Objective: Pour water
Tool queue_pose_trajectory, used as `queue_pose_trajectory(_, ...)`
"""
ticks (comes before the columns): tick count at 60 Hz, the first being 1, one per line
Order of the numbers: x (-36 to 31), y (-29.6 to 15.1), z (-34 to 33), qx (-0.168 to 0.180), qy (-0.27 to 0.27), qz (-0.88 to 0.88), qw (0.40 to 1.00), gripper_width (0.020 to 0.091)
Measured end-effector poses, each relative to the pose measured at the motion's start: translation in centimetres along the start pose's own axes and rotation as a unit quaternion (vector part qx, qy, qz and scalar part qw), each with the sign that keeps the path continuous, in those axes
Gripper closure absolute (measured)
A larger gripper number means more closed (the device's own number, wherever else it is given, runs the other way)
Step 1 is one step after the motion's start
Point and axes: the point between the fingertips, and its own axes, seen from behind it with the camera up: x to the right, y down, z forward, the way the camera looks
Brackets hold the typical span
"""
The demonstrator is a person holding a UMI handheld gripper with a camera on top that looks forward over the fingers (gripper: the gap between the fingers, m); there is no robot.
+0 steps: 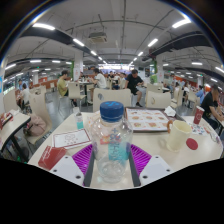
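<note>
A clear plastic water bottle with a blue cap and a pale blue label stands upright between my fingers. My gripper is shut on its lower body, and the purple pads press on it from both sides. The bottle's base shows just above the white table; I cannot tell whether it rests on it. Beyond the right finger a pale yellow cup stands on the table, apart from the bottle.
A red packet lies left of the fingers and a printed card beyond it. A patterned tray sits behind the bottle, a red cup at the far right. People sit at tables further back.
</note>
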Motion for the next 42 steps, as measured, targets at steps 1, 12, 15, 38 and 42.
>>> queue_pose_trajectory(1, -0.2, 0.0, 0.0, 0.001, -0.003, -0.002, 1.0, 0.0553)
queue_pose_trajectory(12, -0.3, -0.2, 0.0, -0.011, -0.014, -0.01, 1.0, 0.0682)
queue_pose_trajectory(15, -0.5, -0.7, -0.2, -0.014, -0.021, -0.017, 1.0, 0.0698)
queue_pose_trajectory(38, 3.7, -15.3, -1.8, 0.043, -0.146, 0.354, 0.923, 0.0701)
queue_pose_trajectory(42, 5.4, -16.2, -0.6, 0.043, -0.171, 0.441, 0.88, 0.0702)
